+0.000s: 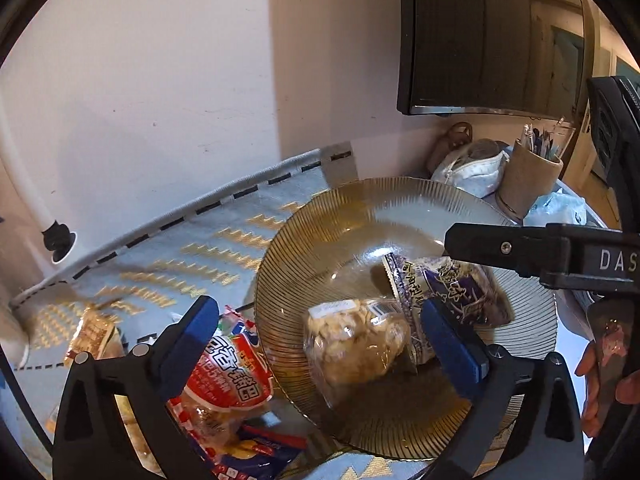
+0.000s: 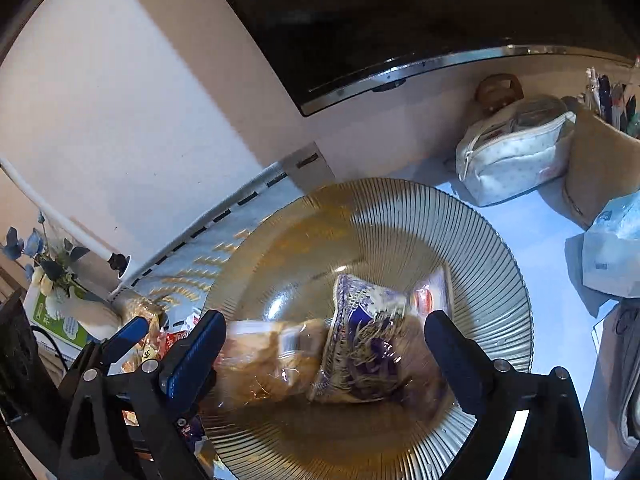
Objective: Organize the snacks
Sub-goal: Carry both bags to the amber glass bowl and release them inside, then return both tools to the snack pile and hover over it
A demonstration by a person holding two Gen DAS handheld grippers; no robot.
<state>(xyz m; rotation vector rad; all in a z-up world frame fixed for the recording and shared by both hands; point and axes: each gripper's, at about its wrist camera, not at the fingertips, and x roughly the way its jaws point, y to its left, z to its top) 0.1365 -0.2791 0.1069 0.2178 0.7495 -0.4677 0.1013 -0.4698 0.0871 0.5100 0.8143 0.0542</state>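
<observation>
The left gripper (image 1: pixel 320 340) stands wide apart with nothing pressed between its blue pads; the clear bag of pale snacks (image 1: pixel 356 340) lies in the gap below, free of both. The right gripper (image 2: pixel 324 344) is likewise spread and released, hanging over the purple packet (image 2: pixel 360 344), which leans against the clear bag. Both packets rest inside the ribbed glass plate (image 1: pixel 400 200), toward its near side.

The risk starts at the fingers: the left gripper's right pad sits just beside the purple packet, so a careless sweep could drag either packet over the low rim. The two grippers crowd the same spot, and one of the right gripper's black fingers (image 1: pixel 520 246) crosses above the plate, so they could knock together. A knock on the rim could slide or tip the glass plate on the woven mat (image 1: pixel 224 224). The red packet (image 1: pixel 228 376) and others still lie off the plate at the left, and slippery wrappers may slip from a shallow pinch.
</observation>
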